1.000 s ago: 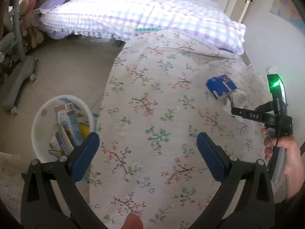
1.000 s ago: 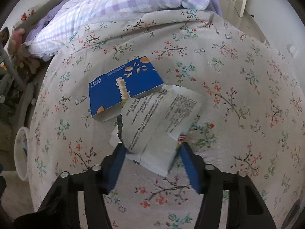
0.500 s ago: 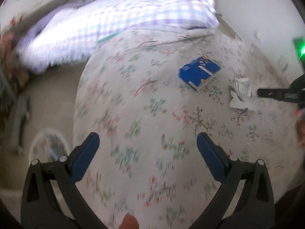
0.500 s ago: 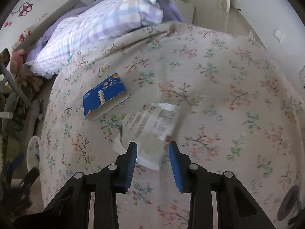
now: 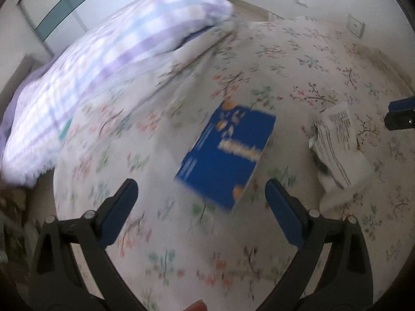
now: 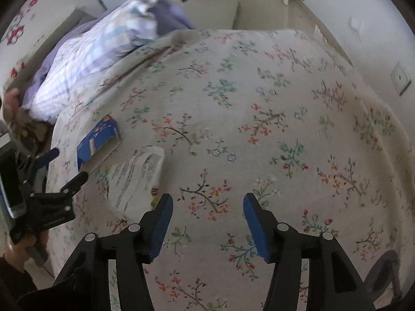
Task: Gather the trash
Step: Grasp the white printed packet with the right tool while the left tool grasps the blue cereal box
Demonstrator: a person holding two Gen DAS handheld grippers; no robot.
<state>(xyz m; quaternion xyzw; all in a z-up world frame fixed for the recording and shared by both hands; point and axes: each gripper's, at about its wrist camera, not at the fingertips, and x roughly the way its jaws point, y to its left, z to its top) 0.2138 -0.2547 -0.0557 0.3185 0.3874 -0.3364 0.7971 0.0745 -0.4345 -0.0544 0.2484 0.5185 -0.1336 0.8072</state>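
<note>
Two bits of trash lie on the bed's floral bedspread [image 6: 259, 108]: a flattened blue carton [image 5: 228, 155] and, just beside it, a crumpled printed paper wrapper [image 5: 337, 142]. From the right wrist view the blue carton [image 6: 99, 142] sits close to the bed's left edge, where the spread drops away to the floor, and the paper wrapper [image 6: 137, 176] lies a little further in, its near end level with the right gripper's left pad.

The left gripper [image 5: 201, 208] hangs over the bed with its jaws wide and nothing between them; the carton's near corner lies just ahead of the gap, toward the right finger. This view is smeared by motion, so finer contact cannot be judged.

The right gripper [image 6: 206, 223] is held above bare bedspread to the right of the wrapper. Its jaws have just been opening and now stand about half apart, empty, clear of the paper.

To the right of both pieces the bedspread runs broad and unoccupied as far as the wall side of the bed. At the head end a checked lilac duvet [image 5: 103, 59] is heaped up, its edge overlapping the spread well beyond the carton. In the right wrist view the left gripper [image 6: 59, 176] and the hand [image 6: 23, 248] holding it stand off the bed's left edge.
</note>
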